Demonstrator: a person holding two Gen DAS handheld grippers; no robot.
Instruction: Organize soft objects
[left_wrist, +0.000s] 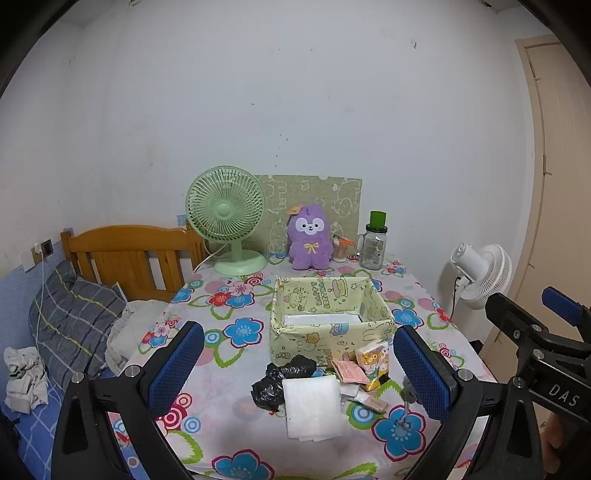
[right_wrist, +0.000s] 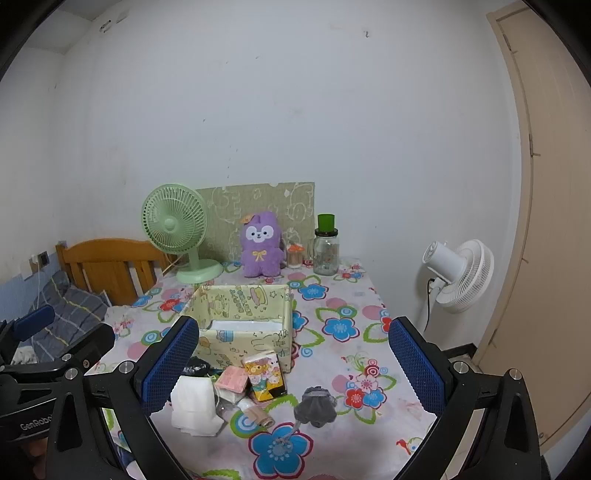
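Soft items: a small heap lies on the flowered tablecloth (left_wrist: 229, 302), just in front of the box. It holds a crumpled black plastic bag (left_wrist: 280, 380), a folded white tissue pad (left_wrist: 312, 410), a cartoon-printed tissue pack (right_wrist: 264, 374), a pink packet (right_wrist: 232, 380) and a grey fuzzy keychain pompom (right_wrist: 316, 402) set a little to the right of the rest.

Box: an open carton wrapped in yellow cartoon paper (left_wrist: 328, 317) stands at the middle of the table. Only a pale liner shows inside; no soft item is visible in it.

Progress: by my reading, the sorting has not begun. Everything in the heap is outside the box, and nothing is gripped.

Left gripper (left_wrist: 299, 362): jaws spread wide, holding nothing, hovering over the near side of the heap and tilted slightly down.

Right gripper (right_wrist: 291, 365): likewise wide and empty, aimed at the same heap from the right.

Behind the box: a purple plush toy (left_wrist: 310, 238) sits upright at the wall, between a green desk fan (left_wrist: 227, 218) and a glass jar with a green lid (left_wrist: 373, 243). Whether the plush belongs to the job I cannot tell.

Surroundings: a bed with a wooden headboard (left_wrist: 125, 251) on the left, a white standing fan (left_wrist: 480, 273) on the right.

Hard to make out: small wrapped bits under the tissue pack are too jumbled to name; the left blue pad hides part of the black bag in the right wrist view.
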